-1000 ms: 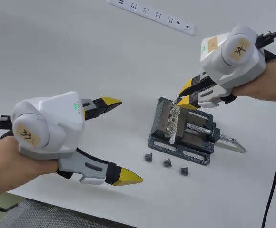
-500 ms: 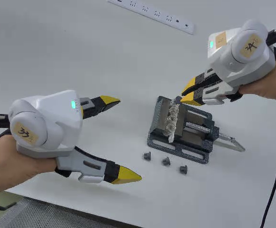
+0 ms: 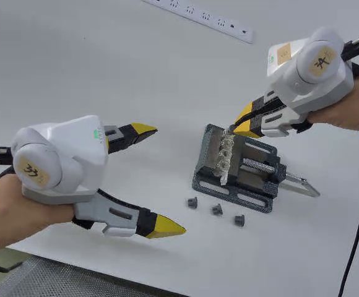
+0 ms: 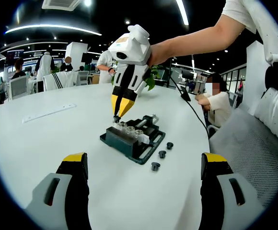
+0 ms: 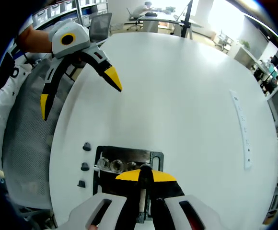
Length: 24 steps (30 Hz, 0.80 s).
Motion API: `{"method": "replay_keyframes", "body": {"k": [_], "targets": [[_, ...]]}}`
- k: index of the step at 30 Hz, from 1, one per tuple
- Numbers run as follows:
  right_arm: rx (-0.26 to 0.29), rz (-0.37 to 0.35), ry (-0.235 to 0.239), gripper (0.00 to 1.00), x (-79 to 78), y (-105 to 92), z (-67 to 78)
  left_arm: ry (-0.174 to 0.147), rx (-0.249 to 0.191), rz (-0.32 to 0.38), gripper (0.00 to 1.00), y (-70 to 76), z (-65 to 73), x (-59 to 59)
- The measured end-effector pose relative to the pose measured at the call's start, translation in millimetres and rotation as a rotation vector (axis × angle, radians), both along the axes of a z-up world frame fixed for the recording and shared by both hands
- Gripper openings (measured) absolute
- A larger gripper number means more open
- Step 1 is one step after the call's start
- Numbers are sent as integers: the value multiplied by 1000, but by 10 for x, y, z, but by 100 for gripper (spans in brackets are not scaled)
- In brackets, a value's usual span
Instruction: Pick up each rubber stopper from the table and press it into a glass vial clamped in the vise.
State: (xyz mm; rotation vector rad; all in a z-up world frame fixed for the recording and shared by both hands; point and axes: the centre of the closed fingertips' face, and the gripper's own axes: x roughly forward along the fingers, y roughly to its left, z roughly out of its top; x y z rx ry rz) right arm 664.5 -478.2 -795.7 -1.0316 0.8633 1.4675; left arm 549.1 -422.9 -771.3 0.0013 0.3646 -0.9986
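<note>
On the white table (image 3: 105, 68) the dark vise (image 3: 229, 192) stands with a row of glass vials (image 3: 224, 158) clamped upright between its plates. Its screw handle (image 3: 300, 184) points out toward 4 o'clock in the head view.

The right gripper (image 3: 237, 128) comes in from 1 o'clock of the vise, held by a hand (image 3: 346, 108). Its two yellow tips are almost together and pinch a small grey rubber stopper (image 3: 232, 130). This stopper is directly over the vial at the far end of the row. I cannot tell if it touches the mouth of the vial.

The left gripper (image 3: 156, 179) is at 9 o'clock of the vise, well apart from it. Its jaws stand wide, with nothing between them, and its tips point toward the vise. In the left gripper view the vise lies between these two tips, farther ahead on the table.

Three loose stoppers (image 3: 217, 210) lie on the table in a short row at 6 o'clock of the vise, just beside its base and a little apart from each other. A white power strip (image 3: 198, 17) lies far away at 11 o'clock, near the table edge.
</note>
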Motion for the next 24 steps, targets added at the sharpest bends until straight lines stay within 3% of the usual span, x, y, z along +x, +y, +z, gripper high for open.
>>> {"method": "replay_keyframes", "body": {"k": [16, 24], "targets": [[-37, 58, -43, 1, 12, 3, -3, 1, -8, 7, 98, 7, -8, 4], [-61, 56, -24, 0, 9, 7, -5, -2, -14, 10, 98, 6, 7, 26]]}}
